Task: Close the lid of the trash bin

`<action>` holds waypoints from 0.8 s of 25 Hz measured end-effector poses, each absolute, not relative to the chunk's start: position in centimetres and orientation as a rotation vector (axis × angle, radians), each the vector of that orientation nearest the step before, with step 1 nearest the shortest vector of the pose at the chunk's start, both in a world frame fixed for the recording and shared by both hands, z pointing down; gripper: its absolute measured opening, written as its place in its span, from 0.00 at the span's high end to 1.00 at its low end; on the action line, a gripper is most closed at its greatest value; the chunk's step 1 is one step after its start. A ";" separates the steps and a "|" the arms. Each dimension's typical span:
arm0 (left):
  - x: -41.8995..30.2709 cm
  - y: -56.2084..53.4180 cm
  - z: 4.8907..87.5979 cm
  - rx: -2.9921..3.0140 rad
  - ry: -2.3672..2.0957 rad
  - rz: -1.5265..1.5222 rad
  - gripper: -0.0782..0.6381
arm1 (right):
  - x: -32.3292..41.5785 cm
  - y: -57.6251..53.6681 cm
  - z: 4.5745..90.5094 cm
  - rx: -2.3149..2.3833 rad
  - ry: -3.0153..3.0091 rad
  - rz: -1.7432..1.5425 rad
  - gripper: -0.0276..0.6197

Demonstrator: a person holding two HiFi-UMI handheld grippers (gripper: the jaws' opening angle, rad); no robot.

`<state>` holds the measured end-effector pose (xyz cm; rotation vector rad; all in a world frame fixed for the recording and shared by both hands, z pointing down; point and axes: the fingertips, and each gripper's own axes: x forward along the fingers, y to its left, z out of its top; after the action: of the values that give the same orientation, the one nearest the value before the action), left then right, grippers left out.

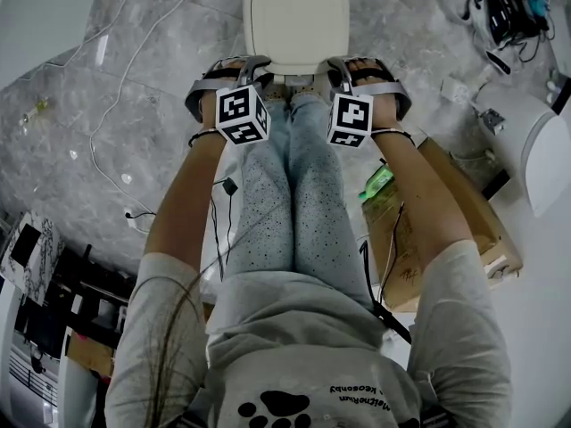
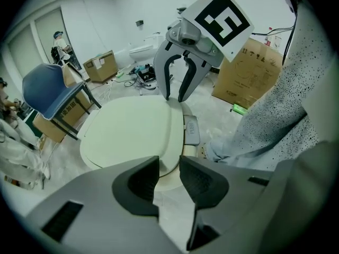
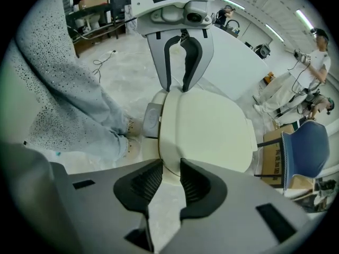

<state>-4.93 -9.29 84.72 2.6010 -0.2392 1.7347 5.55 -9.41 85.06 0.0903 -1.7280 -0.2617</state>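
The cream trash bin's lid [image 1: 296, 16] lies flat on the bin, straight ahead of my feet. A grey pedal [image 2: 192, 130] sticks out at its near edge. My left gripper [image 1: 257, 68] and right gripper [image 1: 339, 69] point steeply down, side by side over the lid's near edge. Both stand open with nothing between their pads. In the left gripper view my left gripper [image 2: 168, 165] frames the lid [image 2: 132, 131], and the right gripper [image 2: 176, 97] has its tips at the lid's rim. The right gripper view shows my right gripper [image 3: 170, 168] above the lid [image 3: 209, 128] and the left gripper [image 3: 175, 89] opposite. Whether the tips touch the lid I cannot tell.
My legs in speckled jeans [image 1: 285, 203] stand just behind the bin. A cardboard box [image 1: 464, 230] sits to the right, a white appliance [image 1: 535, 150] beyond it. Cables [image 1: 134, 61] run over the grey floor at the left. A blue chair [image 2: 50, 91] stands past the bin.
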 end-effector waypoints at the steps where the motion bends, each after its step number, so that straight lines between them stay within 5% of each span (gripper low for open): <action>1: -4.9 -9.3 84.8 2.593 -0.230 1.739 0.71 | 5.5 -9.4 85.1 0.072 -1.719 -0.261 0.77; 20: -4.4 -10.1 84.1 2.508 -0.189 1.669 0.81 | 5.0 -10.0 84.6 0.090 -1.726 0.015 0.83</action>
<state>-4.37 -10.12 84.08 2.5081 -0.1894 1.6686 4.96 -9.95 84.60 0.0902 -1.7259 0.0155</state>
